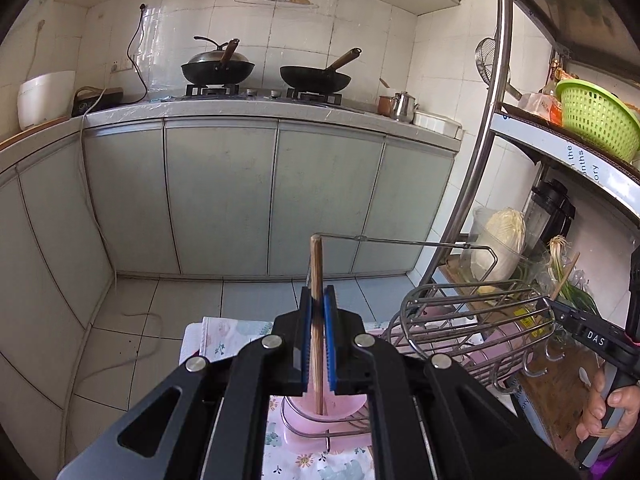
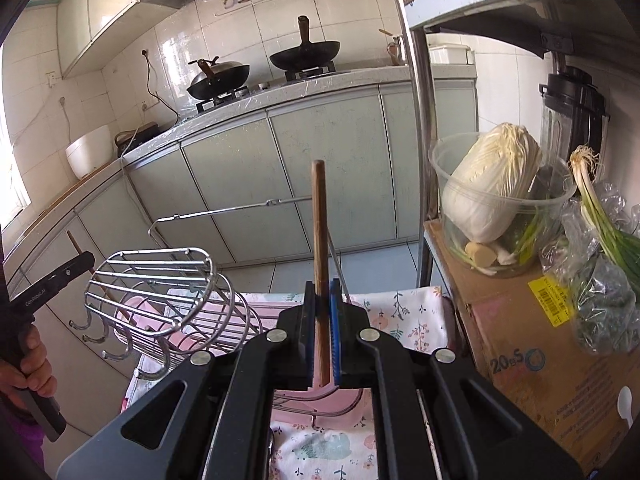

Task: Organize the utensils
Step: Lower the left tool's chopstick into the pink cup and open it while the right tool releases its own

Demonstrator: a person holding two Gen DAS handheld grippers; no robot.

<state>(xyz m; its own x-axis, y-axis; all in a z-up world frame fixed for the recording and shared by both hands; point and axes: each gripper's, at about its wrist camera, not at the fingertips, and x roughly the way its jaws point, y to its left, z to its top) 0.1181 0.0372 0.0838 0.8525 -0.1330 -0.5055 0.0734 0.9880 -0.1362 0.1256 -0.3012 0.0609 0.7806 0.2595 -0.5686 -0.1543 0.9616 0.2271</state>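
Two fisheye views look along black grippers with blue pads into a tiled kitchen. In the left wrist view, the left gripper [image 1: 319, 312] sits at lower centre, its jaws nearly shut and clamped on a wooden chopstick [image 1: 317, 276] that stands upright between the pads. The stick's lower end dips into a pink cup [image 1: 344, 410] ringed by wire at the bottom of the frame, above a floral cloth [image 1: 228, 340]. At lower right lies a wire rack [image 1: 476, 320] with hooks, and beyond it the right gripper [image 1: 560, 308] shows partly at the right edge, with the right hand [image 1: 612, 408] on its handle. In the right wrist view, the right gripper [image 2: 323, 304] at lower centre is likewise closed to a narrow gap around a second upright chopstick [image 2: 320, 232], whose lower end reaches down toward a pink holder [image 2: 344, 396] under the jaws. The rack [image 2: 160, 292] lies at lower left on the cloth [image 2: 408, 320], with the left gripper [image 2: 80, 260] and left hand [image 2: 36, 364] at the left edge. A thin wire handle [image 2: 224, 212] arcs over the rack. Behind, two woks [image 2: 304, 54] sit on a stove in the upper middle; a cabbage [image 2: 492, 180] in a clear tub rests on a box [image 2: 532, 340] at right.
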